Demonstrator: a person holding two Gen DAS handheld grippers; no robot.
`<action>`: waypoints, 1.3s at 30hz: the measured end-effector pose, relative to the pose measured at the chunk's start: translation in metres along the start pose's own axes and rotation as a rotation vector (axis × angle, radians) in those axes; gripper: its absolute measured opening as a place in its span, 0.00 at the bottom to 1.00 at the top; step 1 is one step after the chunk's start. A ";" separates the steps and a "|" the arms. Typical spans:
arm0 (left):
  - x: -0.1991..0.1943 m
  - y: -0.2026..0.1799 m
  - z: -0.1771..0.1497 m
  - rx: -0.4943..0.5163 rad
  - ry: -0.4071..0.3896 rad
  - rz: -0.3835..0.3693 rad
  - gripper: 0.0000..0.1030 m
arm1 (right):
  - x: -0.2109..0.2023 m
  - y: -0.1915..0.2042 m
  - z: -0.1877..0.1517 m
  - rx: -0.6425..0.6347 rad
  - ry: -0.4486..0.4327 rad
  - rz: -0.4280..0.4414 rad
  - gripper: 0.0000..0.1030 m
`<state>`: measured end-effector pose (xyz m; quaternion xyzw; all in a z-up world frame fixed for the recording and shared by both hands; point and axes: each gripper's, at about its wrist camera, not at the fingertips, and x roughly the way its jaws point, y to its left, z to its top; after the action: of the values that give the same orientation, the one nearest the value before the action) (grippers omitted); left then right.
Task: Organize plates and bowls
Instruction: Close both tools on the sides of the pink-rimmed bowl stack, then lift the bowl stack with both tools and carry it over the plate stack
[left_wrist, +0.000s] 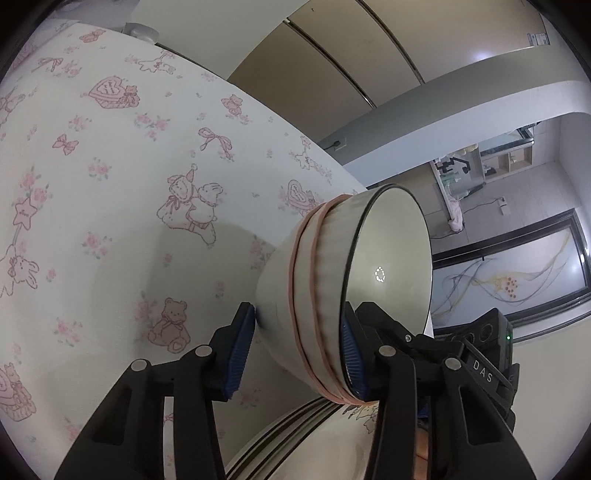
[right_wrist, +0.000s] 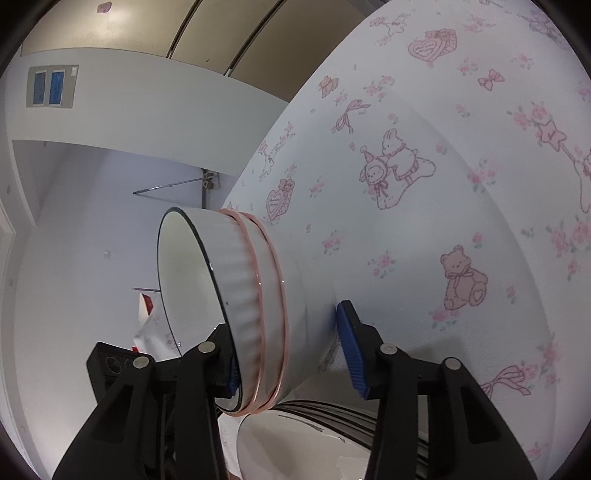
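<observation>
black left gripper (left_wrist: 295, 354) grasping white bowl (left_wrist: 388, 273) by its wall, tipped on its side over teddy-print tablecloth (left_wrist: 110, 184); right gripper (right_wrist: 291, 350) likewise clamped on same bowl; striped bowl (right_wrist: 295, 439) just below.

Both grippers, left (left_wrist: 295, 350) and right (right_wrist: 286, 358), are black plastic linkages with round silver pins and ribbed blue pads on the fingers (left_wrist: 240, 354).

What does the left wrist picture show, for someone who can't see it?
A white bowl with pink bands, tipped on its side, sits between the jaws of the left gripper, one blue pad inside its rim, the other touching its base. Behind is a tablecloth with pink bears and bows; a striped bowl lies below.
</observation>
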<state>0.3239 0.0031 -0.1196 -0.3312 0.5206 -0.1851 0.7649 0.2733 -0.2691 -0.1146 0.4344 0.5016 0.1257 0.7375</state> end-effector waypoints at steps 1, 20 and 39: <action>-0.002 0.000 -0.001 -0.001 0.000 0.005 0.49 | 0.000 0.000 -0.001 -0.003 -0.003 -0.004 0.41; -0.013 -0.025 -0.011 0.136 -0.036 0.106 0.46 | 0.001 0.009 -0.004 -0.054 -0.011 -0.006 0.38; -0.068 -0.054 -0.015 0.197 -0.142 0.070 0.42 | -0.021 0.038 -0.012 -0.079 -0.034 0.031 0.40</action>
<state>0.2868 0.0022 -0.0399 -0.2482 0.4557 -0.1846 0.8347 0.2626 -0.2539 -0.0734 0.4148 0.4770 0.1495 0.7603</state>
